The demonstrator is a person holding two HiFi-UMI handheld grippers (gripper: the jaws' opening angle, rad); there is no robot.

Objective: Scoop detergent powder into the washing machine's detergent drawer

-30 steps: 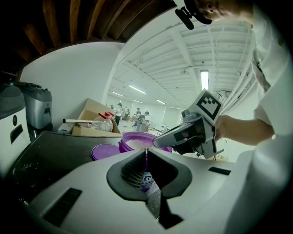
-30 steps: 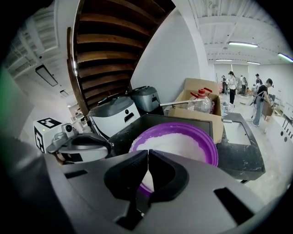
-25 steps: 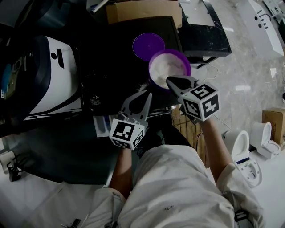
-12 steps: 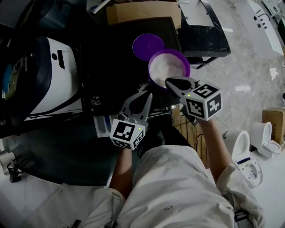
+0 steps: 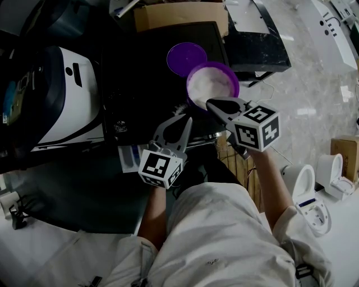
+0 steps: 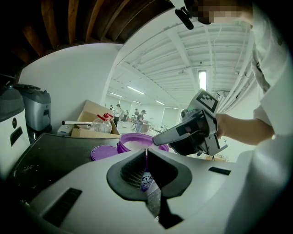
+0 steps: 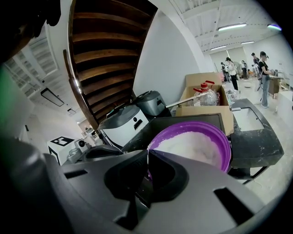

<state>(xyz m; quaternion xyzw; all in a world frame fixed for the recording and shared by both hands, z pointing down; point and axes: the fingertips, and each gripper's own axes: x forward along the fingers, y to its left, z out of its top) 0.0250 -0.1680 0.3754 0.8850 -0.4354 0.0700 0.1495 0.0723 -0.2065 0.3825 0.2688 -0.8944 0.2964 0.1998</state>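
A purple tub full of white detergent powder stands on a black top, its purple lid lying just behind it. My right gripper is shut, its tips at the tub's near rim; in the right gripper view the tub fills the space just past the shut jaws of the right gripper. My left gripper is shut and holds nothing, a little nearer and left of the tub. A white machine stands at the left. No scoop shows.
A cardboard box with a plastic bottle stands behind the black top. A black stand is to the tub's right. White toilets sit on the marble floor at the right. My legs are below.
My right gripper has crept slightly left along the tub's near rim. The left gripper and the tub have not moved.
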